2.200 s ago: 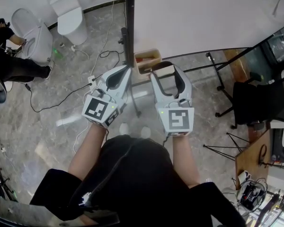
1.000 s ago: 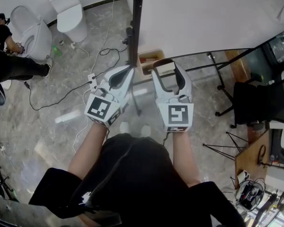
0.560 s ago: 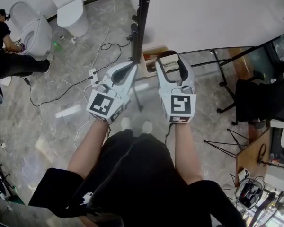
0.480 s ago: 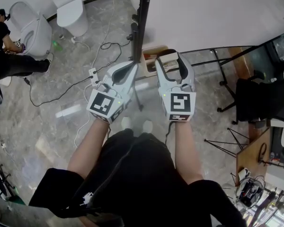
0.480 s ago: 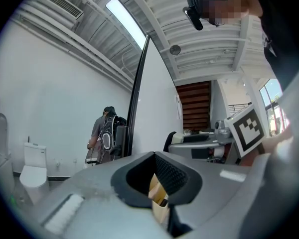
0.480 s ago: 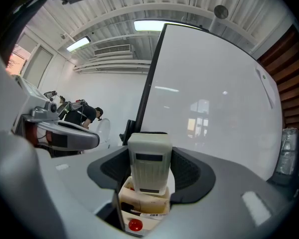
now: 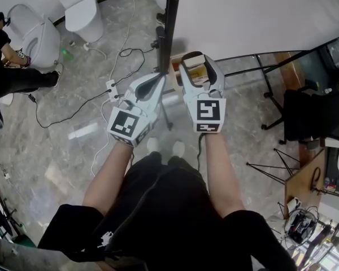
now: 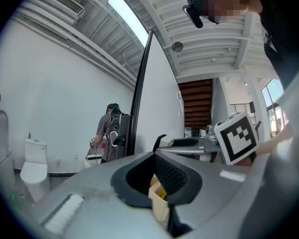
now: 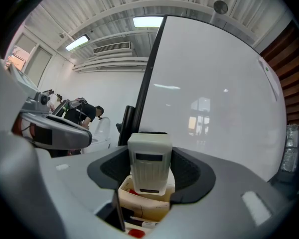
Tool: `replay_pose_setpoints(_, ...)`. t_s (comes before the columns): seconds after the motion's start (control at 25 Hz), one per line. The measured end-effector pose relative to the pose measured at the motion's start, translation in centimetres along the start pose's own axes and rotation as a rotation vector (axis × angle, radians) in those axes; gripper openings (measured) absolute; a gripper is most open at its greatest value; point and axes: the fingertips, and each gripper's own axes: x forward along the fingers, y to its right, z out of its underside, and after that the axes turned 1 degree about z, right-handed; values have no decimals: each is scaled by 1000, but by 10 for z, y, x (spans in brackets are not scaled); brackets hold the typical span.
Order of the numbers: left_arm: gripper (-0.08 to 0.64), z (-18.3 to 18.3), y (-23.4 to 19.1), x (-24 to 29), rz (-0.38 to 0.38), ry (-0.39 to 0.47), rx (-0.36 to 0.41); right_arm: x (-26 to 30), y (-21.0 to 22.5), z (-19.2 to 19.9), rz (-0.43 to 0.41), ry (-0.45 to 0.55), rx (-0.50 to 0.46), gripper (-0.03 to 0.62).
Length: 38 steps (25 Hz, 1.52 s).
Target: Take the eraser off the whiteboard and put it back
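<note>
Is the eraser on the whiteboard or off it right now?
Off: the right gripper grips the eraser between its fingers, in front of the whiteboard.

Grey marbled floor point(image 7: 56, 151) is spreading underfoot; a white toilet point(image 7: 79, 7) is standing at eleven o'clock, a black office chair point(image 7: 316, 114) is sitting at three, and strip lights point(image 9: 148, 21) are glowing overhead.

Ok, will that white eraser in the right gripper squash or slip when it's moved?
Probably stiff: the eraser shows no dent while squeezed in the right gripper. Likely light: it looks like thin plastic. Smooth sides could slip, so hold it firmly.
</note>
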Motion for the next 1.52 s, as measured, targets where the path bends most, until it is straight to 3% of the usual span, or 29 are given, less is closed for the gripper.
replay_pose_setpoints(0.84,5,26,-13,2,-9,-40,-30,31,0,52,18,-128,-16,265)
replay_pose_setpoints(1.08,5,29,-14,1,-9,-46,-30,34,-5,56,9,-146,-44,267)
replay_pose_setpoints(1.52,5,29,-13,2,-13,-50,-29,35,-11,62,-21,-172,-6,267)
